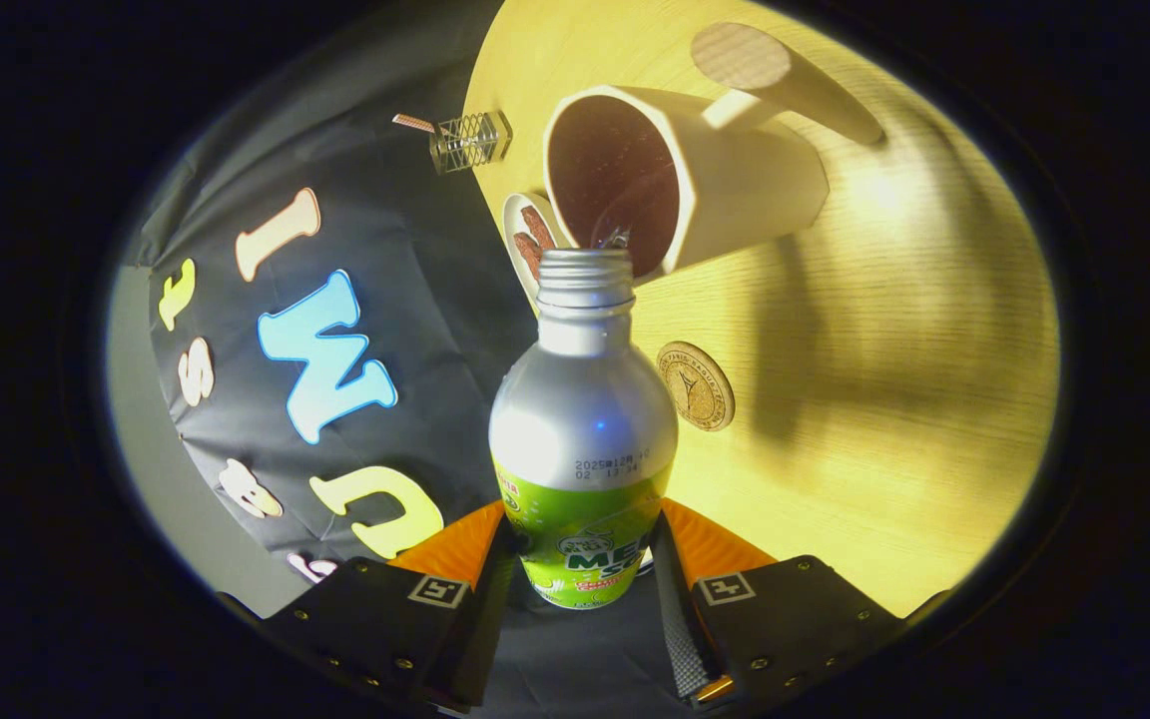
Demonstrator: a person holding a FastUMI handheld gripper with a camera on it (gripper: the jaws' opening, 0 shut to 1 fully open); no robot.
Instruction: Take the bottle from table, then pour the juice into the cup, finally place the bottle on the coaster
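We grip the bottle (583, 419) low on its body, both fingers of the gripper (583, 589) pressing its sides. Its long axis runs straight ahead, open mouth at the rim of the cup (735, 180). The coaster (696, 385) lies just beside the bottle's shoulder on the table (914, 399), with open room around it.

We see our gripper (583, 569) rolled hard sideways, its two fingers (680, 599) closed in on the bottle (583, 429), seemingly pressing both its sides.
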